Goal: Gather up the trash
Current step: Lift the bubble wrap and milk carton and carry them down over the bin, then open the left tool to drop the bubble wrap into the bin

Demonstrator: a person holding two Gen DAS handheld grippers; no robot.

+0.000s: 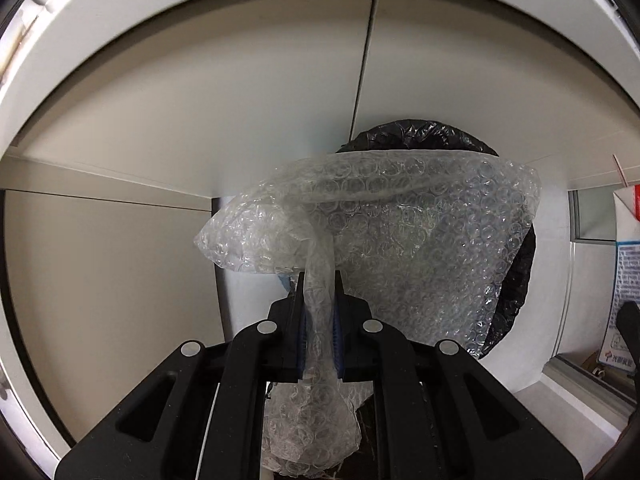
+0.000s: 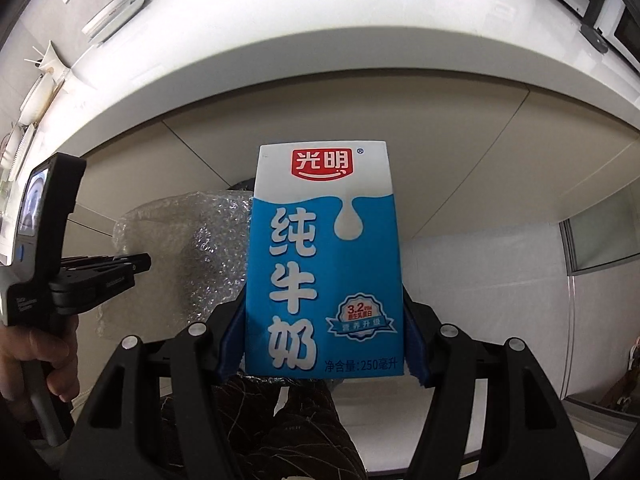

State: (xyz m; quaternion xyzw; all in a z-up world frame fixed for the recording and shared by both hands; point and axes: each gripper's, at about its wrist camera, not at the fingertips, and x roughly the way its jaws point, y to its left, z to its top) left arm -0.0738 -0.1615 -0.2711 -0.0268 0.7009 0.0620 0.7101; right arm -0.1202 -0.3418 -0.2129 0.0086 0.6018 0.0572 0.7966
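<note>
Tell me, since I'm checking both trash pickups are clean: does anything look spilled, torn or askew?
Nothing stands out. The left gripper pinches a bunched neck of the clear bubble wrap sheet; the right gripper clamps the blue-and-white milk carton squarely, with no leak visible.

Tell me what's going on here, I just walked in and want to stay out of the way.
A person is collecting trash with a handheld gripper in each hand. The left gripper has its jaws shut on a bunched sheet of bubble wrap, hanging over a bin lined with a black bag. The right gripper clamps a blue-and-white milk carton nearby, below the white counter.
</note>
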